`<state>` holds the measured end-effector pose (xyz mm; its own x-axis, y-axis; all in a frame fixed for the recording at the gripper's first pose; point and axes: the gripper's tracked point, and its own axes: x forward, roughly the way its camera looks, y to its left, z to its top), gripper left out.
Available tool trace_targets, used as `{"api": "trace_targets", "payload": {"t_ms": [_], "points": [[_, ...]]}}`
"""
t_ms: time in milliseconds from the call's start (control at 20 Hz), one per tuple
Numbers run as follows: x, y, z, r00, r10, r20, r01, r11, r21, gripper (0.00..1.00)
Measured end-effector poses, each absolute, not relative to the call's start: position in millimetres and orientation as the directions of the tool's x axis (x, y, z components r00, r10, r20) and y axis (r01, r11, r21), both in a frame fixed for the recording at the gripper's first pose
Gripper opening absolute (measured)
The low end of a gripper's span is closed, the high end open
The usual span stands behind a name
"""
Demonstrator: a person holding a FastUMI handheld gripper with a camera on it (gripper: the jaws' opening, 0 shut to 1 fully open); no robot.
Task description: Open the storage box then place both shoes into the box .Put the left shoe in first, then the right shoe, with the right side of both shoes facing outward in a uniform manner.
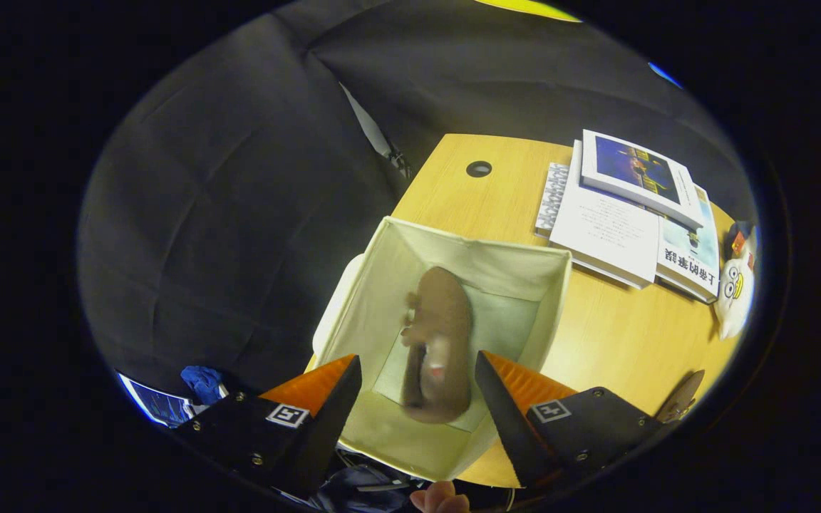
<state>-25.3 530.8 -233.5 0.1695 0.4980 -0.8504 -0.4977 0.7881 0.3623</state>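
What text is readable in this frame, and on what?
Bottom book's cover: large printed characters, turned and blurred, not safely readable.
White book: fine print, too small to read.
Top book: nothing legible.
Tongs, open above the shoe in the storage box: square coded markers, no words.

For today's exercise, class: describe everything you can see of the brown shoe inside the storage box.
The brown shoe looks like soft suede, with a small knot or tassel on its upper and a pale lining showing at the opening. It lies on its side on the floor of the open cream fabric storage box, lengthwise, its lower end nearest the gripper. It looks slightly blurred. The orange jaws stand open above the box, one to each side of the shoe, not touching it.
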Motion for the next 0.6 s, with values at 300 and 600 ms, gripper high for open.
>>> {"api": "trace_targets", "payload": {"t_ms": [300, 600], "points": [[-9.8, 509.4, -203.9, 0.222, 0.538, -0.813, -0.491, 0.783, 0.383, 0.97], [-6.4, 469.8, -166.4, 0.269, 0.592, -0.760, -0.498, 0.761, 0.416, 0.97]]}}
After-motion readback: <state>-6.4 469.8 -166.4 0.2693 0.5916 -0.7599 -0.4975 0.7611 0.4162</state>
